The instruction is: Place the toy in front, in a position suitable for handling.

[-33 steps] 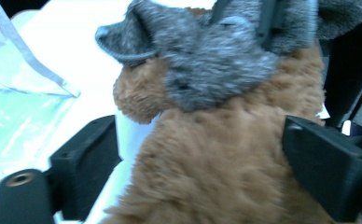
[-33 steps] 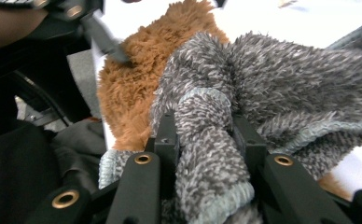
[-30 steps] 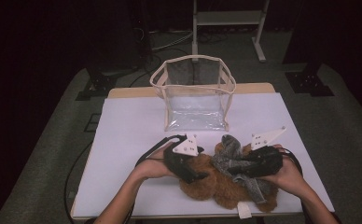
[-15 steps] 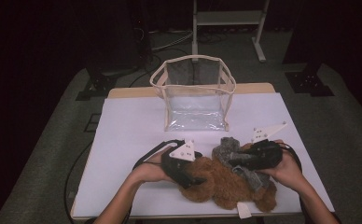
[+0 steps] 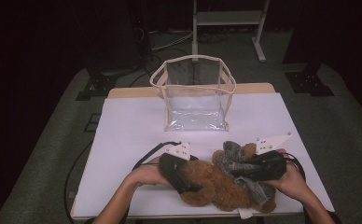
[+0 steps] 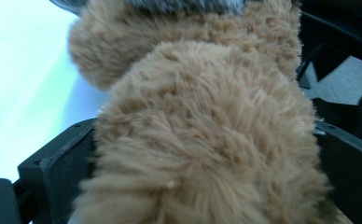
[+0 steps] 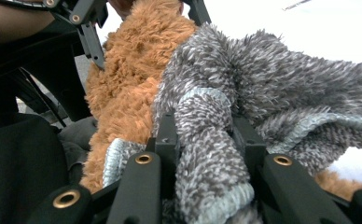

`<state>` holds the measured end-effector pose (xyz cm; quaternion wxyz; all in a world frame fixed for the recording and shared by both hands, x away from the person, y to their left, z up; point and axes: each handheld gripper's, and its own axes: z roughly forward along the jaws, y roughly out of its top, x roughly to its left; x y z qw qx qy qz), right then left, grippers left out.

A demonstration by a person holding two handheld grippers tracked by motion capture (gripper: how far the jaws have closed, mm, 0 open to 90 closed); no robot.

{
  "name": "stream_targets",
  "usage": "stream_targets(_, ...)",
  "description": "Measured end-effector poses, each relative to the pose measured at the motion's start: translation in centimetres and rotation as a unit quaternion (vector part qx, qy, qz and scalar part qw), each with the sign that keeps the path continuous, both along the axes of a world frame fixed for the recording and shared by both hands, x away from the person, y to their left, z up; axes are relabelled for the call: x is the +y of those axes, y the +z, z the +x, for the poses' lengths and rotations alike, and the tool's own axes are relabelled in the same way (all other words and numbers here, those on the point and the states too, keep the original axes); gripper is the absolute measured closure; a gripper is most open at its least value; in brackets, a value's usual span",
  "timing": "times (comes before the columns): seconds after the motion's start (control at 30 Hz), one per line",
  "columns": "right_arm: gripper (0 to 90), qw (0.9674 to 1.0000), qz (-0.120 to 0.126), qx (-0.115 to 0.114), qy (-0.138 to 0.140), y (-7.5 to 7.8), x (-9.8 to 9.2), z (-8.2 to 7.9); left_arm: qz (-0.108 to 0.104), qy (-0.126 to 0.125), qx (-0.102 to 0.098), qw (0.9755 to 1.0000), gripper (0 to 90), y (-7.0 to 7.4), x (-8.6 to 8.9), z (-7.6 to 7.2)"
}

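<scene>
A brown teddy bear (image 5: 212, 189) lies near the table's front edge with a grey knit garment (image 5: 233, 156) on its upper part. My left gripper (image 5: 188, 182) lies against the bear's left side. In the left gripper view its jaws have just been opening and stand wide apart, with brown fur (image 6: 202, 130) between them. My right gripper (image 5: 242, 171) comes in from the right. In the right gripper view it (image 7: 206, 137) is shut on a fold of the grey garment (image 7: 272, 79), with the bear's fur (image 7: 132, 70) behind.
A clear plastic bag with beige trim (image 5: 195, 93) stands open at the back middle of the white tabletop (image 5: 132, 126). A metal stand (image 5: 226, 18) rises behind the table. Black cables trail from both grippers. The floor around is dark.
The left gripper's jaws have spread wider around the teddy bear's fur. Both hands have shifted slightly toward the table's front. The right gripper keeps its hold on the grey garment.
</scene>
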<state>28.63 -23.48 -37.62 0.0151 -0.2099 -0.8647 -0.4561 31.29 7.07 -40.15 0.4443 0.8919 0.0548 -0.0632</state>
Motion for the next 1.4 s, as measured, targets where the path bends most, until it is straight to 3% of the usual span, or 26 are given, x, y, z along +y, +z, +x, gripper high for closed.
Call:
stream_targets(0.1, 68.1, 1.0, 0.003, 0.001, 0.001, -0.1, -0.1, -0.2, 0.014, -0.008, -0.02, 0.9997, 7.0, 0.4, -0.1, -0.6)
stream_targets(0.17, 68.1, 1.0, 0.004, 0.001, 0.0, -0.1, -0.1, -0.3, 0.031, -0.009, -0.052, 0.9981, 21.1, 0.9, -0.1, -1.0)
stream_targets(0.23, 68.1, 1.0, 0.005, -0.002, -0.004, 0.0, -0.2, -0.5, 0.042, -0.009, -0.068, 0.9967, 31.0, 1.3, -0.2, -1.2)
stream_targets(0.33, 67.8, 0.9997, 0.012, -0.007, -0.018, 0.3, -0.4, -0.5, 0.059, 0.0, -0.094, 0.9938, 36.7, 2.1, -0.4, -1.0)
stream_targets(0.4, 67.6, 0.9993, 0.019, -0.013, -0.03, 0.4, -0.4, -0.3, 0.077, 0.008, -0.124, 0.9893, 37.5, 2.6, -0.5, -0.6)
stream_targets(0.47, 67.7, 0.9987, 0.021, -0.022, -0.041, 0.4, -0.1, -0.1, 0.102, 0.02, -0.154, 0.9827, 38.7, 3.2, -0.6, -0.2)
stream_targets(0.57, 67.6, 0.9983, 0.019, -0.034, -0.043, 0.7, 0.8, 0.2, 0.121, 0.033, -0.183, 0.975, 39.9, 3.7, -0.2, 0.2)
stream_targets(0.6, 67.5, 0.9982, 0.018, -0.038, -0.043, 0.8, 1.1, 0.3, 0.129, 0.038, -0.188, 0.9729, 40.2, 3.8, 0.0, 0.4)
stream_targets(0.67, 67.4, 0.9982, 0.015, -0.045, -0.038, 0.9, 1.9, 0.6, 0.132, 0.046, -0.194, 0.971, 40.4, 3.8, 0.6, 0.5)
stream_targets(0.8, 67.3, 0.9987, 0.008, -0.045, -0.021, 0.8, 3.0, 0.7, 0.105, 0.062, -0.189, 0.9744, 40.6, 3.0, 2.2, 0.1)
stream_targets(0.9, 67.0, 0.9987, 0.008, -0.048, -0.016, 1.3, 2.7, 0.4, 0.09, 0.083, -0.19, 0.974, 41.2, 2.6, 3.1, -0.6)
stream_targets(1.1, 66.4, 0.9985, -0.003, -0.054, -0.012, 1.8, 2.2, -0.9, 0.084, 0.133, -0.204, 0.9663, 41.4, 2.4, 4.7, -1.9)
stream_targets(1.23, 66.4, 0.998, -0.01, -0.062, -0.012, 1.7, 2.4, -1.0, 0.083, 0.154, -0.204, 0.9632, 44.2, 2.6, 5.3, -2.9)
stream_targets(1.33, 66.7, 0.9984, -0.016, -0.054, -0.007, 1.3, 2.7, -0.4, 0.078, 0.144, -0.196, 0.9669, 42.1, 2.6, 5.5, -3.4)
stream_targets(1.4, 67.1, 0.9986, -0.022, -0.048, 0.002, 1.0, 2.9, -0.1, 0.067, 0.135, -0.186, 0.9709, 37.6, 2.7, 5.8, -3.1)
